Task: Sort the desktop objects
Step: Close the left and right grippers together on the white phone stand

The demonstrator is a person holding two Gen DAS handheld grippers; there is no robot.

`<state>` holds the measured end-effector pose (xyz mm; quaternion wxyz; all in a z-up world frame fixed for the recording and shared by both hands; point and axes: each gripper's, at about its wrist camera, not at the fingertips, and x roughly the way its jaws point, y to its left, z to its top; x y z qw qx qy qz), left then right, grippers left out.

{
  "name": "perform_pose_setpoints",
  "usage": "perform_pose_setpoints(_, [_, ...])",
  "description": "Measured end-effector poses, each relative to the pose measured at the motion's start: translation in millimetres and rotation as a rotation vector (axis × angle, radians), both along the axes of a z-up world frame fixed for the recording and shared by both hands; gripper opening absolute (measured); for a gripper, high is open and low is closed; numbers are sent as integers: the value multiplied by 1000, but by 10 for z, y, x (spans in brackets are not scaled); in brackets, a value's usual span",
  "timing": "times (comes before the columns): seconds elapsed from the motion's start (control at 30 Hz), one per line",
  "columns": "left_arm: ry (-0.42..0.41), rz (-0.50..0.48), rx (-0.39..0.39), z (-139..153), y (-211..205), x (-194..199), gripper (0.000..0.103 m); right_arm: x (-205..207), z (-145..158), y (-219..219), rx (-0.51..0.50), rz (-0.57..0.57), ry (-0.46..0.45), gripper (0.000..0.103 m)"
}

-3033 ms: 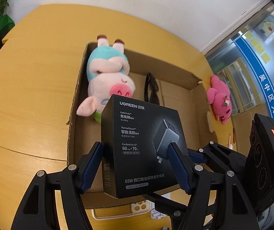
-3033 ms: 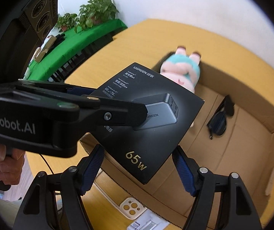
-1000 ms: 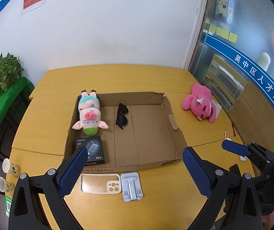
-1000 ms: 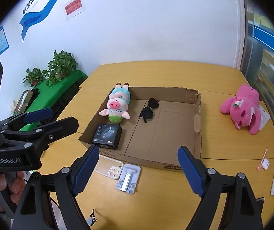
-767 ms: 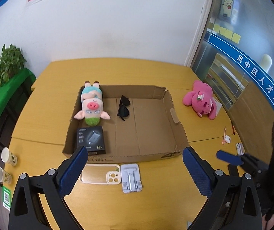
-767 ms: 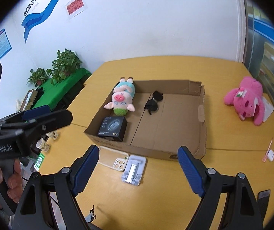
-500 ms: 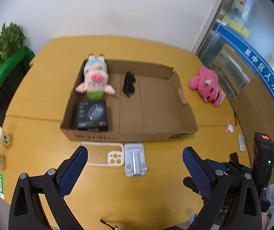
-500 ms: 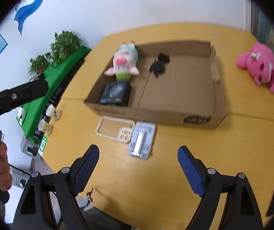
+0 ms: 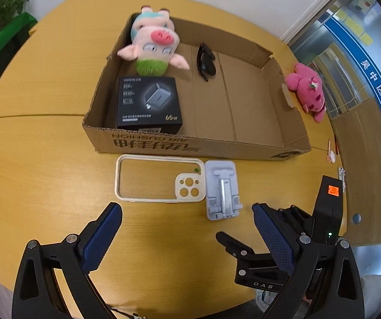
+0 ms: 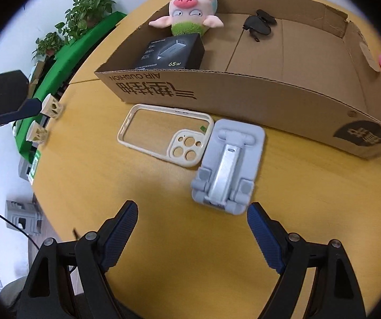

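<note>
While both grippers, left and right, hang wide apart and empty above the table, the case and stand lie touching, just before the box.

Corrugated cardboard box, smooth wooden table

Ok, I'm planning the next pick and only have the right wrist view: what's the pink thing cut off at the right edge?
Observer: A pink plush toy, lying on the table outside the cardboard box, beside its right wall.
Operator: And the left gripper?
Observer: The left gripper is open, nothing between its fingers, just short of the phone case.
Operator: Anything else out there?
Observer: A small whitish item off the box's near right corner.
</note>
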<state>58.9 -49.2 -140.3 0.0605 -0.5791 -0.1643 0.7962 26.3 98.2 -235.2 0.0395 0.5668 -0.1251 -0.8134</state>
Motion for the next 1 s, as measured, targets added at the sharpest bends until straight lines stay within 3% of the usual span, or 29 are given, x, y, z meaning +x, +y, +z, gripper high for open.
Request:
perform_pose_setpoints(0.3, [-110,-89,54,-565,-75,-228,98,-176,-491,-87,189,-51,-8,83])
perform_pose_setpoints(0.37, [-119,-115,61,-606,-24,-269,98,-132,-512,-46,190,-56,5,71])
perform_pose_setpoints(0.47, [-122,-142,77,-634,58,-354,97,-56,-505,31,167,-61,14,68])
perform_pose_setpoints(0.73, [-150,-222,158,-746,505,-563,97,237,-495,170,113,-74,12,67])
perform_pose_setpoints(0.83, [-186,-260,131,-873,792,-597,97,367,-488,206,97,-82,8,67])
perform_pose_setpoints(1.0, [-240,-250,195,-1029,1131,-555,94,616,-482,292,63,-96,5,67])
